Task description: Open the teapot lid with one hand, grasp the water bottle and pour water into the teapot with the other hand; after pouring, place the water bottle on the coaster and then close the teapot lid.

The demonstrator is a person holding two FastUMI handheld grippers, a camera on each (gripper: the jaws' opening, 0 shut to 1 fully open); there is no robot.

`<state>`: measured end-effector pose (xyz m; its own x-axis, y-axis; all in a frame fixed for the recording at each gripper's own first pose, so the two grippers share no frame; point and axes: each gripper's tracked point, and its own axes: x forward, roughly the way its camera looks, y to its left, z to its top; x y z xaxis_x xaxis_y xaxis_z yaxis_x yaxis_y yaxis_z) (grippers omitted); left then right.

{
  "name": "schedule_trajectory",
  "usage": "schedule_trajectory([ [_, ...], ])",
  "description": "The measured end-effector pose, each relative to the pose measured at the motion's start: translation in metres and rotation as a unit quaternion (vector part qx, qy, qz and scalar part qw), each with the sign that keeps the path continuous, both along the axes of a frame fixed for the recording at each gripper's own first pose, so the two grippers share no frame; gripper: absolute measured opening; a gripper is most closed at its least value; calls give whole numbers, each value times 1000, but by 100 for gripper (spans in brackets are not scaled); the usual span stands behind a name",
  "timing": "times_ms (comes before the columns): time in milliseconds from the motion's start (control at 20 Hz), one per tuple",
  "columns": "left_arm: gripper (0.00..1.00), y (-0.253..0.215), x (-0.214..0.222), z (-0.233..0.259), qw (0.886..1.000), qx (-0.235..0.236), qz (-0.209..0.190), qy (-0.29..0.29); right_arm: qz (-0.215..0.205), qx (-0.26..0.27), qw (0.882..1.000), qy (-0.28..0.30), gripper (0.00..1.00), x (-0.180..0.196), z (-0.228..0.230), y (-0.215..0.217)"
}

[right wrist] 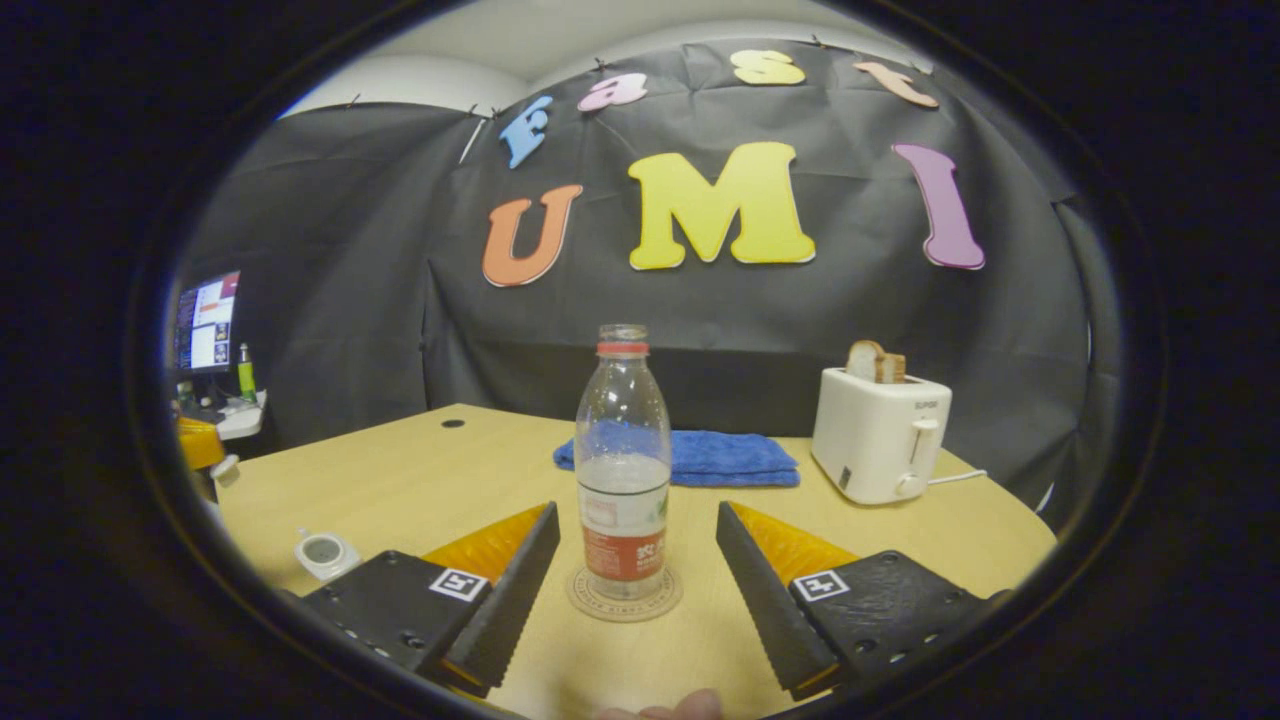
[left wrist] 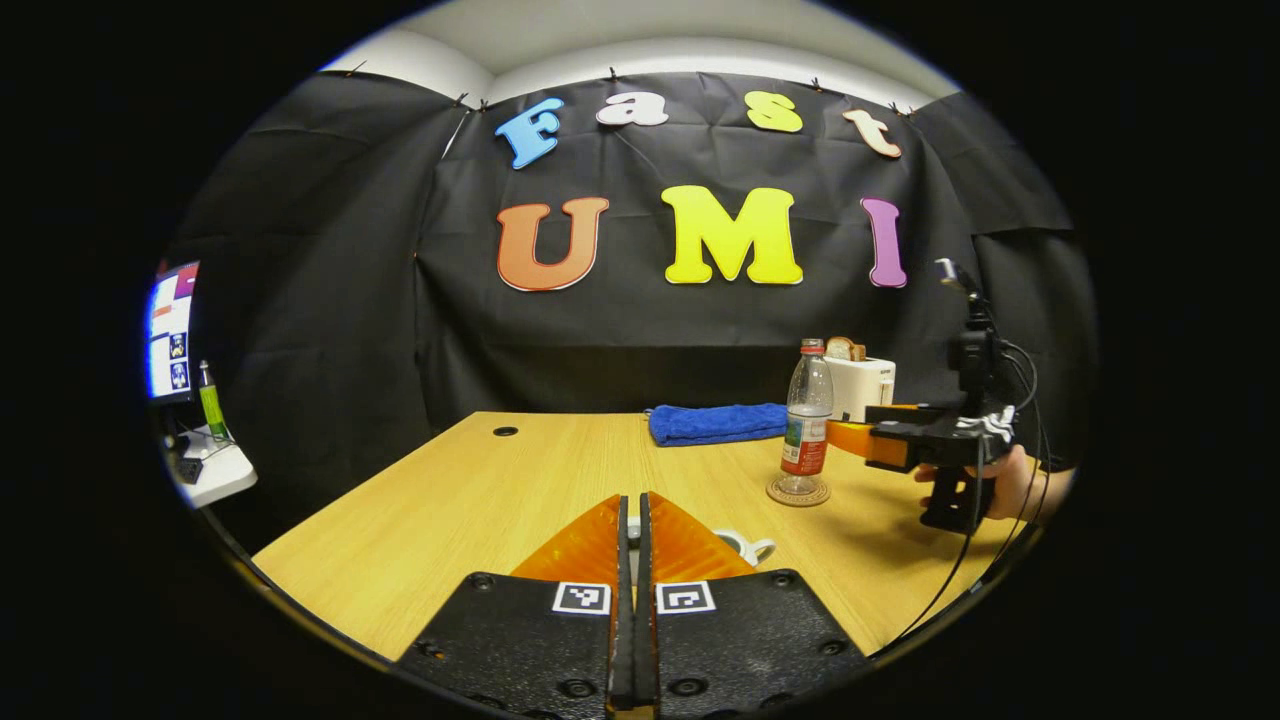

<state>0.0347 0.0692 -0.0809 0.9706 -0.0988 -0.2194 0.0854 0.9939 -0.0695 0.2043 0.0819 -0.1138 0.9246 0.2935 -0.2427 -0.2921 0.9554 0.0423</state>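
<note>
A clear water bottle [right wrist: 622,470] with a red label and no cap stands upright on a round coaster [right wrist: 624,598]; it holds some water. My right gripper [right wrist: 633,512] is open around it, and neither finger touches the bottle. In the left gripper view the bottle [left wrist: 806,420] rests on the coaster [left wrist: 798,492] with the right gripper [left wrist: 838,433] beside it, held by a hand. The white teapot [right wrist: 324,553] sits at the table's near left with its top open. My left gripper [left wrist: 633,520] is shut on a small white piece, apparently the lid, above the teapot [left wrist: 748,546].
A folded blue towel [right wrist: 700,457] lies behind the bottle. A white toaster [right wrist: 878,435] with bread stands at the back right, its cord trailing to the table edge. A monitor [right wrist: 206,320] and a green bottle [left wrist: 211,402] are off the table's left side.
</note>
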Motion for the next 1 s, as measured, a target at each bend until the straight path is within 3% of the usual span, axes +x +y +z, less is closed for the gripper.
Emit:
schedule_trajectory([
  [400,3,-43,34,-12,1000,-26,-3,-2,-57,9,998,-35,94,-75,23,-78],
  [1000,3,-55,46,-49,999,-13,12,33,-69,28,997,-34,95,-92,17,-109],
])
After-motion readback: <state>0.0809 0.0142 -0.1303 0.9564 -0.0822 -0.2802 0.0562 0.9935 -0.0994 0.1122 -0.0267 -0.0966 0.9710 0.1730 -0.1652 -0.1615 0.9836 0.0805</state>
